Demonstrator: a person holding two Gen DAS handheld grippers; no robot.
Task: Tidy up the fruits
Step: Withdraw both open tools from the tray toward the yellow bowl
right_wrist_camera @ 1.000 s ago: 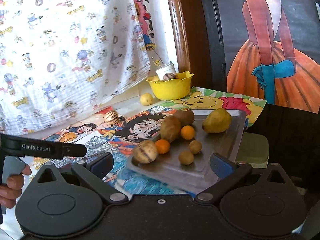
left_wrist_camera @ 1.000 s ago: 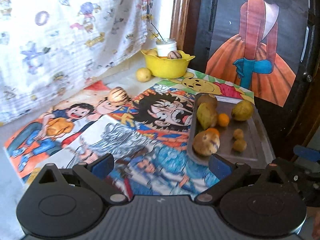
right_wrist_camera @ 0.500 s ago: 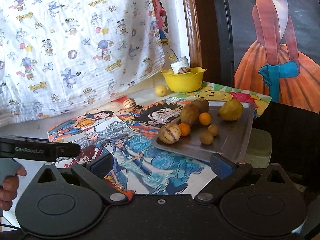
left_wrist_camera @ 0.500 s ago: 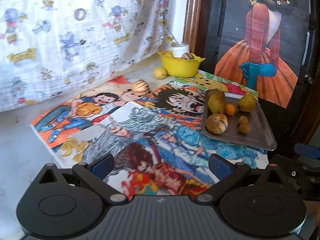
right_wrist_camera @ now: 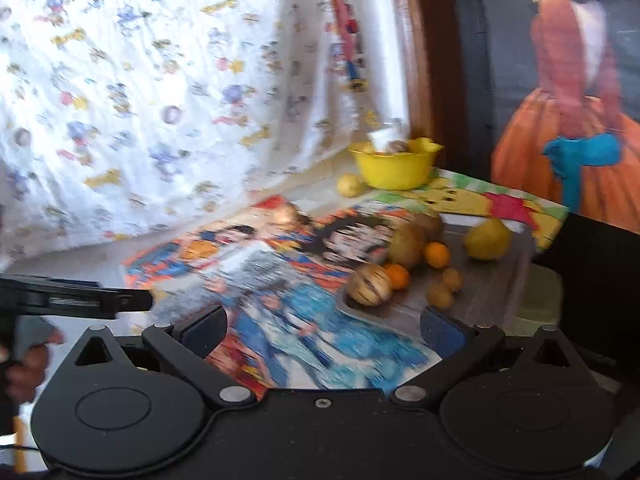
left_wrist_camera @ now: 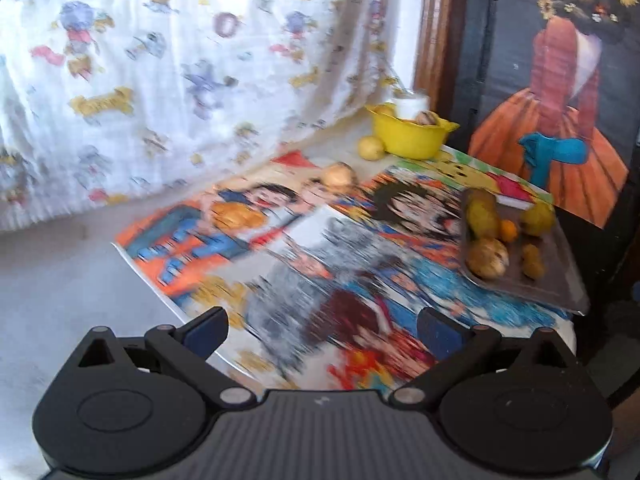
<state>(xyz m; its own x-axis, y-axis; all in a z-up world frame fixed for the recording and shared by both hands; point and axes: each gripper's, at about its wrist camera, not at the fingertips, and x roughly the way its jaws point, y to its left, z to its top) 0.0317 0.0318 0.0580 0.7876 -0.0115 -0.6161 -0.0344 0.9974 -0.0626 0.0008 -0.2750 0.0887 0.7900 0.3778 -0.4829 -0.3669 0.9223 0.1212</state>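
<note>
A metal tray (left_wrist_camera: 560, 276) (right_wrist_camera: 492, 296) at the table's right edge carries several fruits: a striped melon-like fruit (right_wrist_camera: 369, 289), small oranges (right_wrist_camera: 437, 255), a yellow-green pear-shaped fruit (right_wrist_camera: 487, 239) and brownish ones (left_wrist_camera: 487, 258). A yellow bowl (left_wrist_camera: 410, 138) (right_wrist_camera: 394, 164) with fruit in it stands at the back, a yellow fruit (left_wrist_camera: 371, 147) beside it and a striped fruit (left_wrist_camera: 340, 175) loose on the mat. My left gripper (left_wrist_camera: 322, 330) and right gripper (right_wrist_camera: 324, 330) both stand open and empty, well short of the fruit. Both views are motion-blurred.
A colourful cartoon mat (left_wrist_camera: 280, 248) covers the table. A printed white cloth (left_wrist_camera: 160, 80) hangs along the back wall. A painted dark panel (left_wrist_camera: 560, 80) stands at the right. In the right wrist view the left gripper's body (right_wrist_camera: 72, 300) and a hand (right_wrist_camera: 28, 364) show at the left.
Both grippers have pulled back from the table, so the tray and bowl look smaller and farther. Both stay open. No fruit has moved.
</note>
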